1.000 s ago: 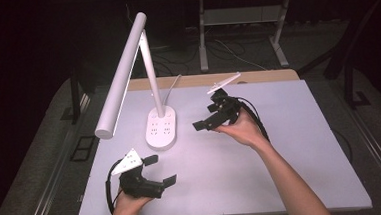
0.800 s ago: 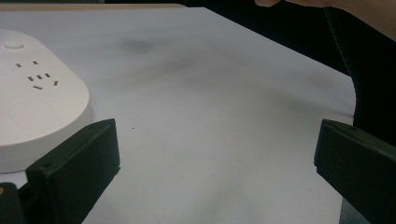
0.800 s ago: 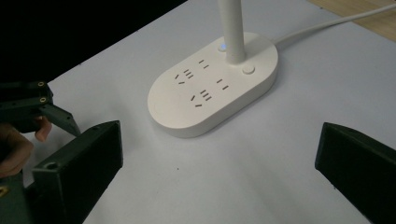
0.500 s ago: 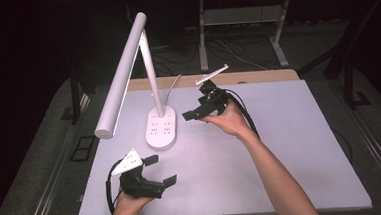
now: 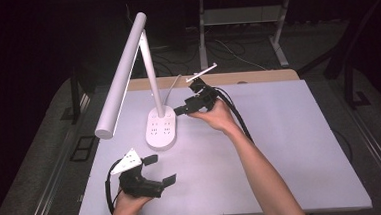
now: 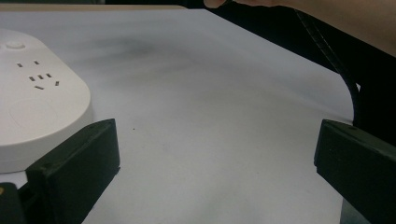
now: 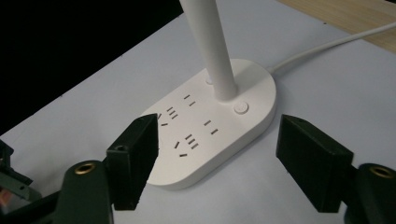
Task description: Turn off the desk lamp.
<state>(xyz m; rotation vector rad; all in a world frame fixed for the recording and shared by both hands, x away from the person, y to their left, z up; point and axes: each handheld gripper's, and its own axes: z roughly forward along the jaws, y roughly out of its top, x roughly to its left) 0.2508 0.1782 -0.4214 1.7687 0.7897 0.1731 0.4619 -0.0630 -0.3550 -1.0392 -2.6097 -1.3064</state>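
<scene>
A white desk lamp stands on the table: its oval base carries several sockets and a round button, and a stem rises to a long tilted head. My right gripper hovers just right of the base, jaws open, with nothing between them; in the right gripper view its opening faces the base. Near the front left edge rests my left gripper, open and empty, aimed right. The left gripper view has the base at its left.
A white cord runs from the base toward the wooden strip at the table's far edge. The white table has broad free room at the right. The right forearm crosses the middle. Dark floor surrounds the table.
My right gripper has moved left and slightly forward, from the table's far middle to right beside the lamp base. The left gripper has stayed put.
</scene>
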